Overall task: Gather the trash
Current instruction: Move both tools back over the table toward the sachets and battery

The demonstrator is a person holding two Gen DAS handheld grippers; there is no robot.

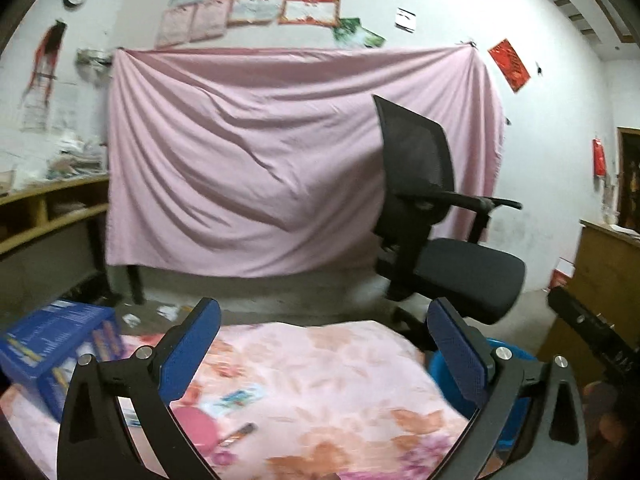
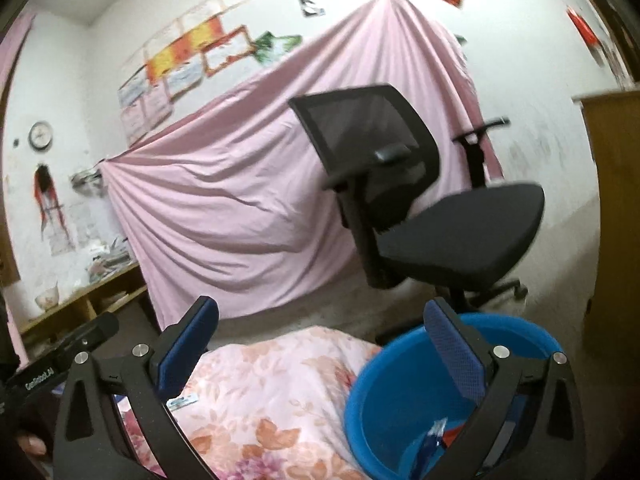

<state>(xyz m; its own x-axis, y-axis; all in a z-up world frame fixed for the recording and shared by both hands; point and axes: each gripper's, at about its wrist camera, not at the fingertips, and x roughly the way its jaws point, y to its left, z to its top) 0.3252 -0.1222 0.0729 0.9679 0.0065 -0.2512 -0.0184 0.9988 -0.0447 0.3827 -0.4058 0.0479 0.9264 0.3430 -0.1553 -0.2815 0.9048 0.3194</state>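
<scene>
Still, we judge the flat wrapper (image 1: 239,397) on the bench (image 1: 340,364) light and limp (pinch an edge), each hand-held gripper (image 1: 324,344) (image 2: 320,344) gaping empty.

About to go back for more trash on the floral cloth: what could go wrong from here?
Both views are blurred, so the wrappers left on the floral cloth are hard to aim at. The blue basin sits at the cloth's edge; a sweeping right gripper could knock it. The left gripper could bump the blue box.
</scene>
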